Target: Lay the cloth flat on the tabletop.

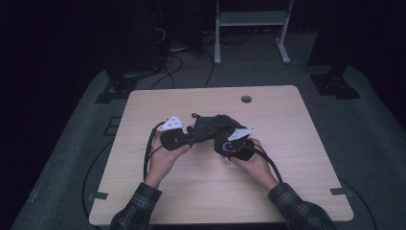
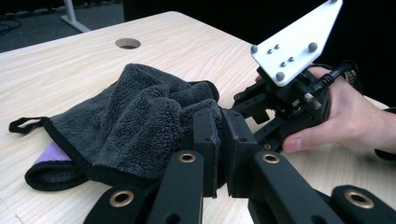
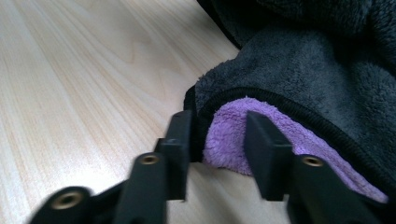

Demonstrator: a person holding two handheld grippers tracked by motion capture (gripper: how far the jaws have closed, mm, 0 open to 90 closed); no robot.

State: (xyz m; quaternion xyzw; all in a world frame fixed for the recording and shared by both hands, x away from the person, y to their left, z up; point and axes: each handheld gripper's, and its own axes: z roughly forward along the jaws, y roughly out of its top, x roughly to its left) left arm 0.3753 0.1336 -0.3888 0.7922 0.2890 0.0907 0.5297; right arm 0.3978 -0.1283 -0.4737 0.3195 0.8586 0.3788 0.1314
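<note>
A pale wooden desk [image 1: 297, 158] carried a crumpled dark grey towel [image 1: 213, 127] with a purple underside, lying just short of the round cable hole [image 1: 246, 99] and toward the person's side. The left gripper [image 2: 219, 149] was clamped narrow on the towel's near edge. At the towel's opposite end, the right gripper [image 3: 217, 149] stood partly open around a purple corner [image 3: 233, 140], its pads apparently not yet pressing. The work looked to be at the second grasp; next, that gripper would need to pinch the corner firmly before any spreading or folding.
</note>
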